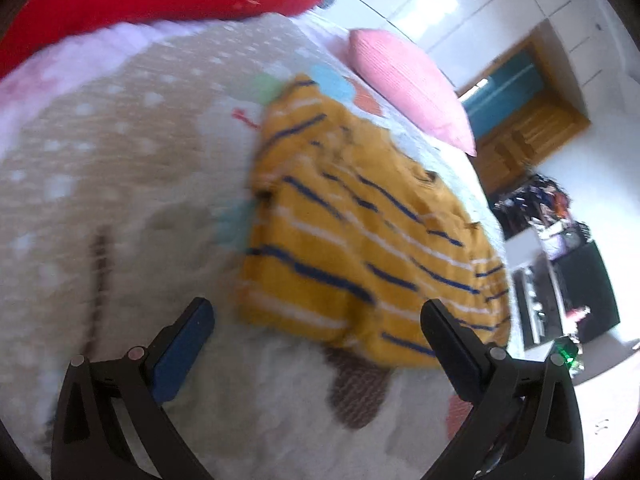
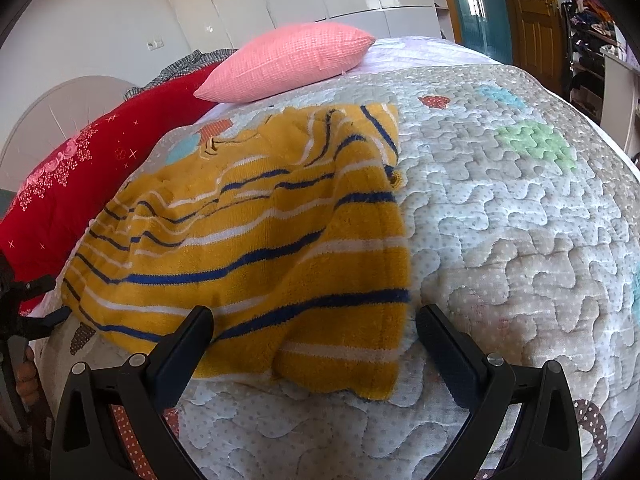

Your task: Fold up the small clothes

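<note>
A small yellow knitted sweater (image 1: 360,232) with blue and white stripes lies rumpled and partly folded on the quilted bedspread (image 1: 120,160). My left gripper (image 1: 318,324) is open just short of the sweater's near edge, holding nothing; this view is blurred. In the right wrist view the same sweater (image 2: 256,240) lies ahead and to the left. My right gripper (image 2: 314,326) is open over the sweater's near right corner, its left finger (image 2: 188,344) above the cloth and its right finger (image 2: 444,348) above bare bedspread (image 2: 500,220).
A pink pillow (image 2: 288,62) and a red pillow (image 2: 96,168) lie at the head of the bed. White wardrobes and a wooden door (image 2: 532,12) stand beyond. A hand (image 2: 26,380) holding the other gripper shows at the left edge. Clutter (image 1: 560,240) stands off the bed's side.
</note>
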The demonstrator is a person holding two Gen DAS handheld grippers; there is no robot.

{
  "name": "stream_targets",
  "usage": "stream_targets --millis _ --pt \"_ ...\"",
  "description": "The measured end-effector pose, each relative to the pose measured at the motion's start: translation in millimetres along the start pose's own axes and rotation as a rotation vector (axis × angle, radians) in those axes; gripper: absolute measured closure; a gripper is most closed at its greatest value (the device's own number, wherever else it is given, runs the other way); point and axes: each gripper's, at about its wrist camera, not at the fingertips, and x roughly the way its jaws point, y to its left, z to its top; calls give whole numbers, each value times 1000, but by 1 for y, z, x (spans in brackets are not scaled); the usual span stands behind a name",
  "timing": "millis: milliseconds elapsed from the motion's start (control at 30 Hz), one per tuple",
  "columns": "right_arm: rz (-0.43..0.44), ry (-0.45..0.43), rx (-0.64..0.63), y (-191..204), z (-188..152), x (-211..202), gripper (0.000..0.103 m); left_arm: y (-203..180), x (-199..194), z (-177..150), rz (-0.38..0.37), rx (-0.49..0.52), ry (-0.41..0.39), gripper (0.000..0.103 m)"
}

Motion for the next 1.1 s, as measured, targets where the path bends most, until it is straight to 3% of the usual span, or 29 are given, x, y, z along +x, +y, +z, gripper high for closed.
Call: stream_targets --millis 100,200,267,300,333,400,467,533,567,667,733,867,1000,1100 --pt "1 0 1 0 0 0 0 -4 18 10 18 -17 -12 0" --pt "5 -2 4 -1 0 0 0 0 27 22 28 -99 -44 2" --pt "7 -3 7 -1 0 -1 0 2 26 27 42 -129 -39 29" --pt "8 -4 7 -1 0 -1 0 3 29 32 59 -147 -8 66" --pt "10 -5 8 -1 -1 -1 0 6 30 33 62 -168 12 79" --pt "14 -6 11 -2 -1 -1 0 10 28 36 31 -212 22 82" --pt "21 -10 22 -4 -1 -4 1 3 24 38 50 -184 13 83" --pt "-16 -39 87 -9 -3 -21 24 -6 20 36 88 -131 3 84" --pt "3 -58 104 -10 -3 -32 29 -10 19 35 105 -104 0 84" --pt "48 -178 92 2 1 -75 30 -16 18 33 136 -45 -3 86" --pt "108 -182 30 22 16 -83 30 -19 17 34 136 -37 -11 87" --pt "276 -67 -83 80 53 -37 40 -26 7 35 110 -35 -41 88" --pt "345 100 -67 115 79 52 72 -36 0 41 92 -11 -49 88" --pt "324 241 20 113 79 122 90 -40 -1 45 97 4 -47 88"
